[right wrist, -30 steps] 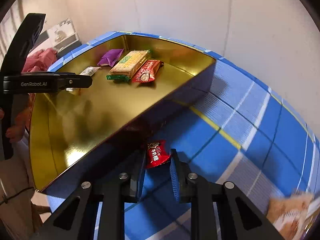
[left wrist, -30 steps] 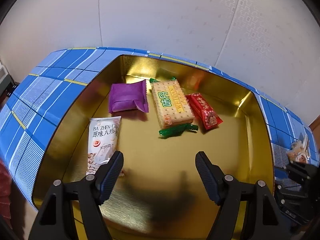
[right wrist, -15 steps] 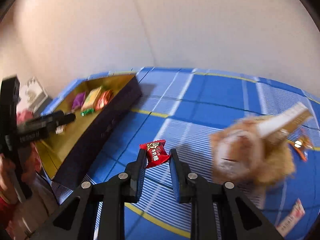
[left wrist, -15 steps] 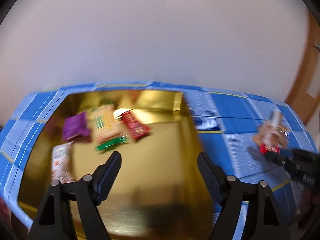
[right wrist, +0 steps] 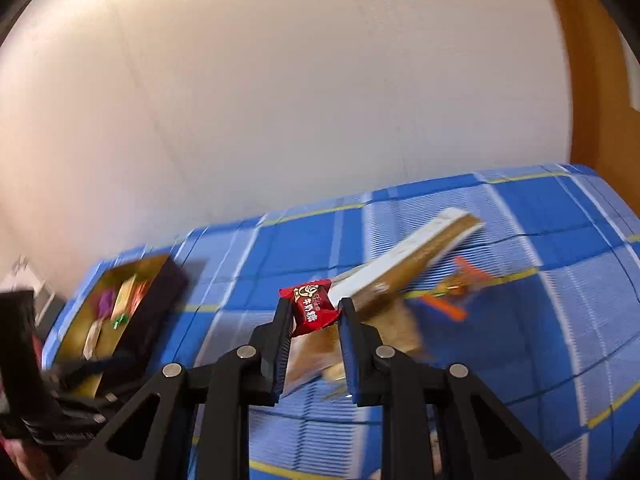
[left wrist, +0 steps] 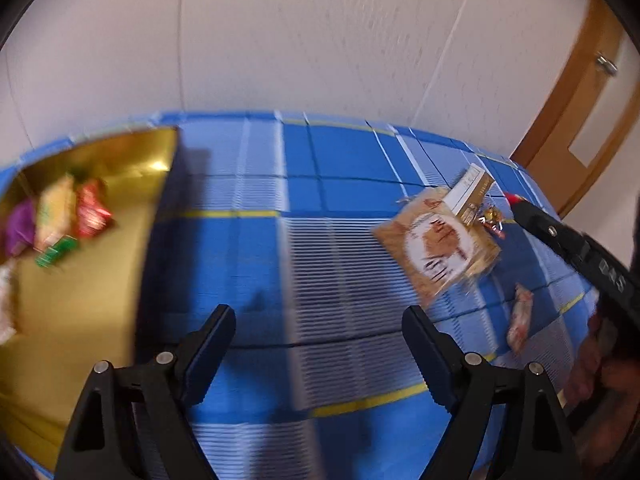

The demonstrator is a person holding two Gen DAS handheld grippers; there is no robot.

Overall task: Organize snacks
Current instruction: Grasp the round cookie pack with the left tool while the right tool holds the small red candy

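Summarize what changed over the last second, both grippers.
Both grippers swung right, away from the gold tray toward the loose snacks on the blue plaid cloth; the tan snack bag now faces the left gripper. Unchanged: the right gripper stays clamped on the small red candy, the left stays open and empty, and the tray snacks lie as before.

We count one gold-lined box [left wrist: 92,280] at nine o'clock in the left wrist view, holding five packets: one purple [left wrist: 18,230], one yellow cracker pack [left wrist: 54,214], one red [left wrist: 92,210], one green [left wrist: 56,252] and one white [left wrist: 6,304], though blur makes this uncertain. On the blue cloth [left wrist: 320,240] at three o'clock lie one brown bag [left wrist: 438,244], one boxed bar [left wrist: 470,194], one small wrapped sweet [left wrist: 492,218] and one pale packet [left wrist: 520,318]. One red candy [right wrist: 312,308] sits between one gripper's fingers.
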